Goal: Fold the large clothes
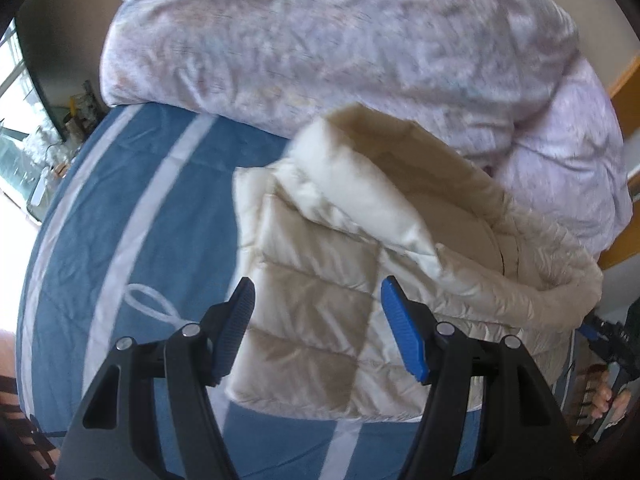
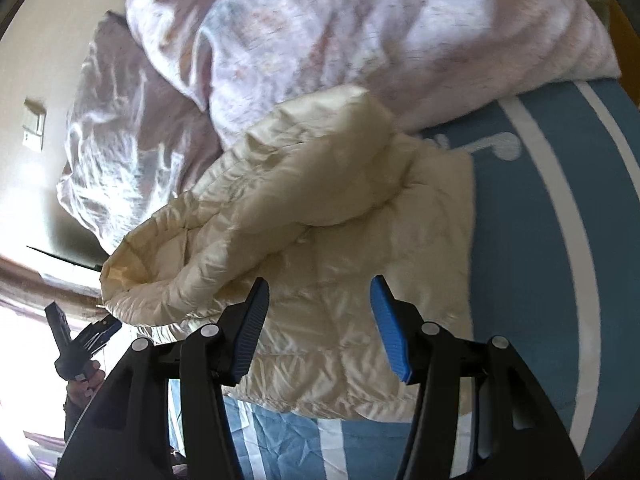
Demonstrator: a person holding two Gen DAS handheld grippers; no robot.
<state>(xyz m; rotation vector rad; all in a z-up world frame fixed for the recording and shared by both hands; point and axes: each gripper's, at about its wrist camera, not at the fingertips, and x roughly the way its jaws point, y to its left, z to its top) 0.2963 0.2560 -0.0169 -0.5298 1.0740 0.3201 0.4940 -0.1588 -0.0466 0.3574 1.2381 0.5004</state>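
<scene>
One garment: a cream quilted puffer jacket (image 1: 320,312) lies partly folded on the bed, its quilted panel flat and its collar or hood end bulging up behind.
Jacket, right wrist view: the same jacket (image 2: 320,208) shows a puffy rolled part lying across a flatter layer, with one open end hanging toward the left of the picture.
Jacket position: on the blue bedsheet, its far edge touching the bundled quilt.
Left gripper (image 1: 318,300): jaws spread wide, nothing between them; the blue-padded fingers (image 1: 402,332) frame the quilted panel from above, and whether they touch it cannot be told.
Right gripper (image 2: 318,296): jaws equally wide apart and holding nothing, poised over the jacket's near edge.
Other views of the grippers: the right gripper (image 1: 608,340) appears at the right edge of the left wrist view, held in a hand (image 1: 610,398); the left one (image 2: 86,340) appears at the lower left of the right wrist view.
Bedsheet (image 1: 160,208): blue with broad white stripes and a white looped motif.
Quilt (image 1: 340,40): pale lilac, patterned, crumpled in a heap behind the jacket.
Window (image 1: 16,120): bright, at the far left.
</scene>
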